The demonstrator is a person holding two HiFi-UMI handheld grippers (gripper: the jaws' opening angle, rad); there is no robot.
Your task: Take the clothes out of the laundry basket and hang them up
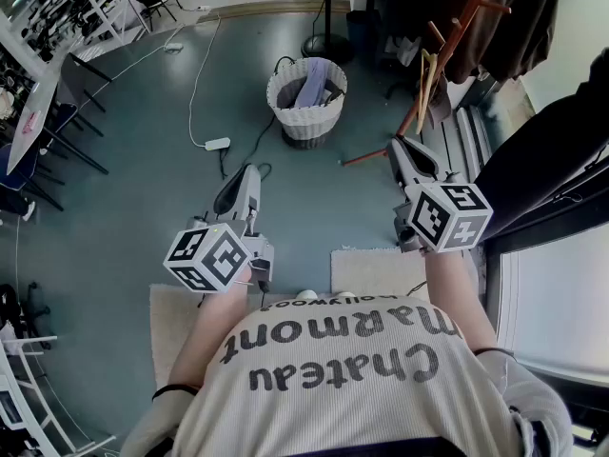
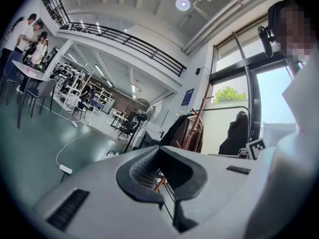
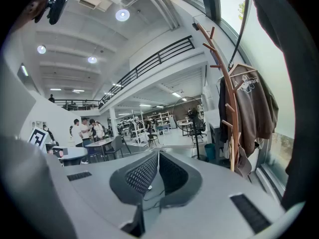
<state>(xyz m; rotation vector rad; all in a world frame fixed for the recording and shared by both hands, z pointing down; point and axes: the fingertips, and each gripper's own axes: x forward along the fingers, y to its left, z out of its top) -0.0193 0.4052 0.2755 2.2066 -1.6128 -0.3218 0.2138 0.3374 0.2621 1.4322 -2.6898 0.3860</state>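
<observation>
Approach step: left hand-held gripper (image 1: 249,173) and right hand-held gripper (image 1: 401,147) are both clenched, empty (jaws together). The clothes (image 1: 312,82) lie in the laundry basket (image 1: 303,120) on the floor (image 1: 162,150), well ahead, near the coat rack (image 1: 440,46); the next move likely calls for stepping closer and opening the jaws.

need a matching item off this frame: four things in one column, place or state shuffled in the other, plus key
Things
1. laundry basket
2. wooden coat rack
3. white power strip
4. left gripper

Place or state
A. jaws shut, nothing between them
B. lies on the floor, left of the basket in the head view
C. stands on the floor ahead of the person, clothes inside
D. right of the basket in the head view, dark garments hung on it

Pairs: 1-C, 2-D, 3-B, 4-A
</observation>
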